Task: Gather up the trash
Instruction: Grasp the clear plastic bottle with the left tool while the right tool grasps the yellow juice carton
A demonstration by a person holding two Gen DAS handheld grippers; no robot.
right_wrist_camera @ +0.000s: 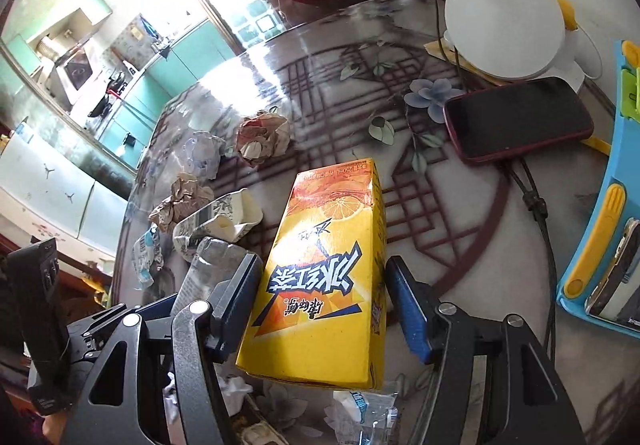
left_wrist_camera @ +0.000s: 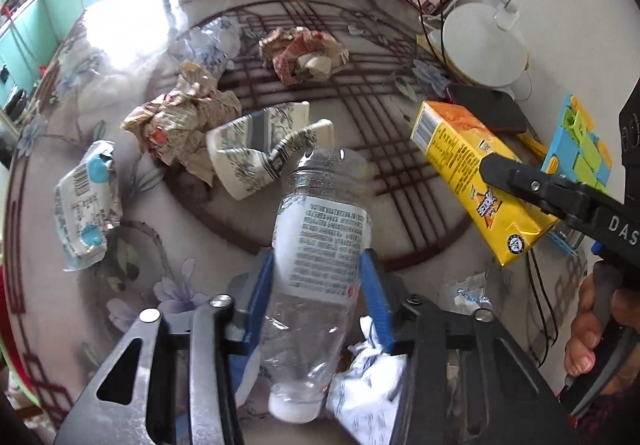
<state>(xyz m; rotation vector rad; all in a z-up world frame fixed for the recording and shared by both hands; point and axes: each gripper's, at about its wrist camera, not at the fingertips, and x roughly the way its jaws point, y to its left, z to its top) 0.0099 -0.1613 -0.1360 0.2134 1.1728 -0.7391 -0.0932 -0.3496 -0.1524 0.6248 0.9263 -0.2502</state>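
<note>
Clear plastic is what the left wrist view is mostly about: an empty bottle (left_wrist_camera: 320,257) sits lengthwise between the blue pads (left_wrist_camera: 258,297) of the left claw (left_wrist_camera: 316,305), cap end toward the camera at 6 o'clock, base pointing to 12. Both pads look pressed against the label, so I'd call it pinched. At 3 o'clock the right claw (left_wrist_camera: 516,181) holds the yellow juice carton (left_wrist_camera: 476,181). Loose trash lies on the worktop (left_wrist_camera: 400,149) from 9 to 12 o'clock: a blue-white wrapper (left_wrist_camera: 88,201), crumpled printed paper (left_wrist_camera: 180,125), a crushed paper cup (left_wrist_camera: 256,149), another wad (left_wrist_camera: 304,55) farther back. White crumpled paper (left_wrist_camera: 368,389) sits just beside the bottle cap at 5 o'clock.

Right wrist view: the juice carton (right_wrist_camera: 324,277) fills the centre between the pads (right_wrist_camera: 408,309) of the right claw (right_wrist_camera: 320,305). The left pad touches the carton's side; on the right I see a sliver of gap, so I can't tell if the grip is fully tight. A phone (right_wrist_camera: 516,117) on its cable lies at 2 o'clock, a white lamp base (right_wrist_camera: 504,17) at 1, a blue-yellow toy tray (right_wrist_camera: 604,205) at 3. None of that is trash.

My take: both claws are loaded, so the step is carrying these off to a bin I can't spot in either view. Keep the squeeze on the bottle gentle, since thin plastic buckles and can squirt out. Make sure the carton is firmly held before moving it, and keep it clear of the phone cable.
</note>
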